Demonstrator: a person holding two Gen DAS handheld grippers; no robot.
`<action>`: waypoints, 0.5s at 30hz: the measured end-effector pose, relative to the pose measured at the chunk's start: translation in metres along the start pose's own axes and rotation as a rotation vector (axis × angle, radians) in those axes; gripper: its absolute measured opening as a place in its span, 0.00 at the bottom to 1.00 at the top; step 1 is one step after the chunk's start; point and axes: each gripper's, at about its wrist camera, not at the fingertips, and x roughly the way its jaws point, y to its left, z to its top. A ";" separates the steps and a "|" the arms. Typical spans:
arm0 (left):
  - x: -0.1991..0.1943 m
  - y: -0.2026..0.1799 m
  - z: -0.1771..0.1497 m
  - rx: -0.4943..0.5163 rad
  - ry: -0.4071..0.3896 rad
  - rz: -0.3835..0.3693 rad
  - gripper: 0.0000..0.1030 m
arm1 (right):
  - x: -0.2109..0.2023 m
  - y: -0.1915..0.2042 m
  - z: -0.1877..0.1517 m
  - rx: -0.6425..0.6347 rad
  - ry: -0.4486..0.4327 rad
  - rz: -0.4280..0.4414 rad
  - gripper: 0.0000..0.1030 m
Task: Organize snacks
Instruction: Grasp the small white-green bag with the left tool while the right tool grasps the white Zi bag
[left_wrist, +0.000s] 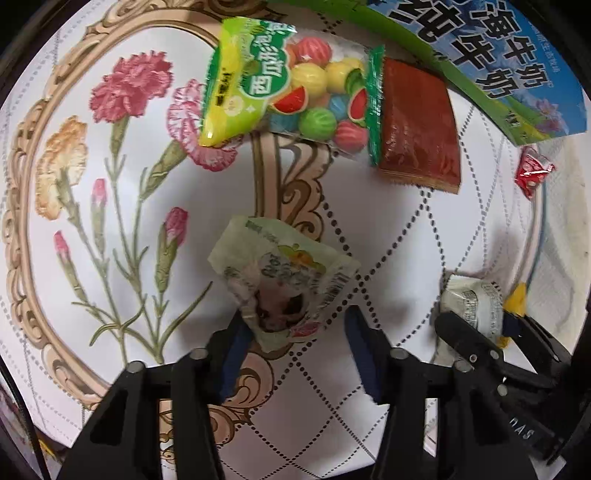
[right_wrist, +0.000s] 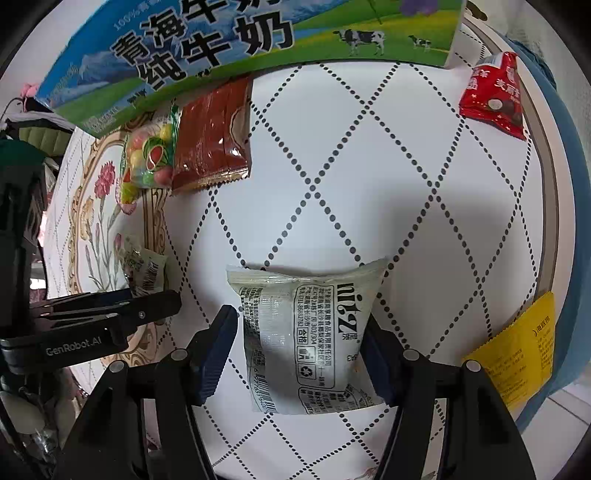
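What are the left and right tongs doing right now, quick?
Left tongs: open, straddling a crumpled pale-green snack packet, not clamped.
Right tongs: open around the white snack packet, not yet squeezing.

Both tools are matte black plastic with angular, triangular arms. The left tongs (left_wrist: 295, 343) carry dark navy ribbed pads (left_wrist: 364, 354) on the inner faces of the fingers, and 4 round grey pins sit along the arm tops. The right tongs (right_wrist: 301, 354) match: navy ribbed pads (right_wrist: 214, 354), 4 grey pins. Seen from the right wrist, the left tool's side bears white "GenRobot.AI" lettering and a small screw.
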 end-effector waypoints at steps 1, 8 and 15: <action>-0.002 -0.002 0.000 0.009 -0.012 0.028 0.34 | 0.001 0.001 0.000 -0.012 0.002 -0.011 0.65; -0.027 -0.018 -0.003 0.031 -0.051 0.038 0.28 | 0.002 0.012 -0.010 -0.069 -0.037 -0.058 0.56; -0.019 0.011 0.030 -0.146 0.033 -0.186 0.53 | -0.002 -0.006 -0.013 -0.021 -0.026 -0.007 0.55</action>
